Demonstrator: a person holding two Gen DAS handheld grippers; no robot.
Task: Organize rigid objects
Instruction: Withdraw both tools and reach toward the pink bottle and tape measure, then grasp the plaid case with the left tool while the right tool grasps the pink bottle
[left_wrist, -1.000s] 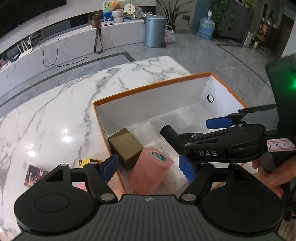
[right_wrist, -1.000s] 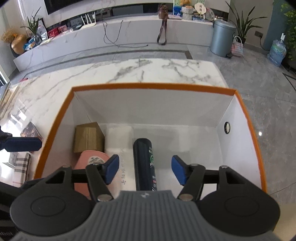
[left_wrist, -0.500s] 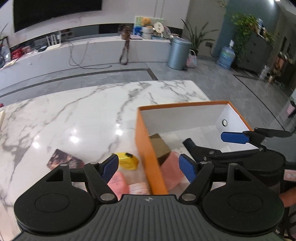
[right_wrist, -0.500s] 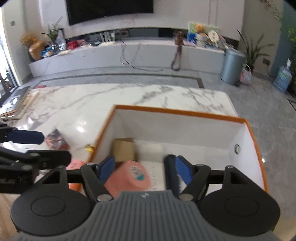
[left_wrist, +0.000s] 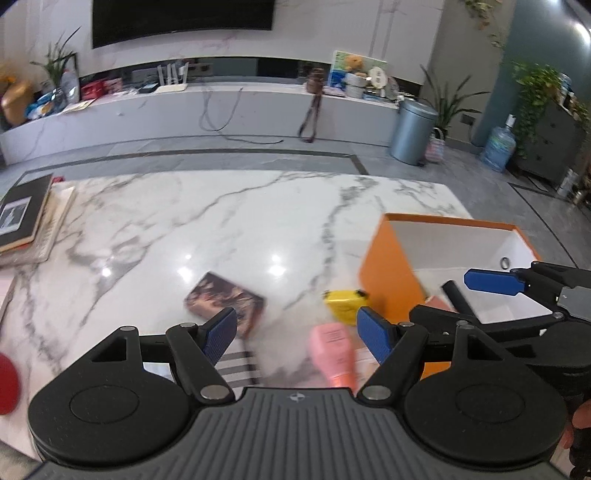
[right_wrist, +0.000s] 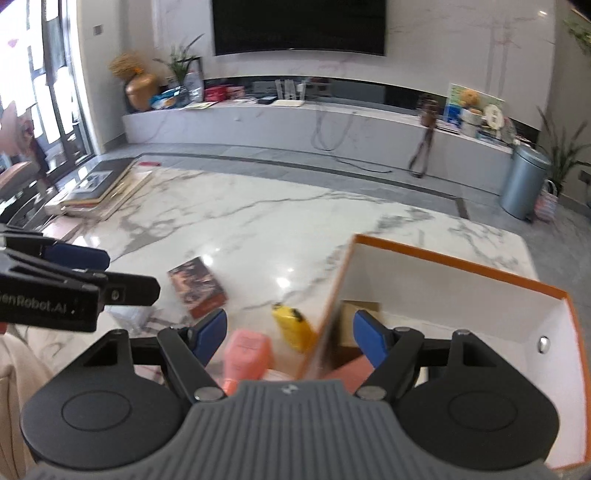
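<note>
Grippers, 2, left (left_wrist: 296, 329) and right (right_wrist: 290, 329), gape wide; 1 orange box (left_wrist: 388, 273), 1 pink bottle (left_wrist: 334, 352).

We see our left gripper (left_wrist: 296, 331): matte black, blue pads (left_wrist: 221, 334), silver screws, ribbed grey housing. Our right gripper (right_wrist: 289, 331) matches it; white "enRobot.AI" lettering marks the left one's side.

Grey bin (left_wrist: 413, 133) beside water jug (left_wrist: 497, 148).
</note>
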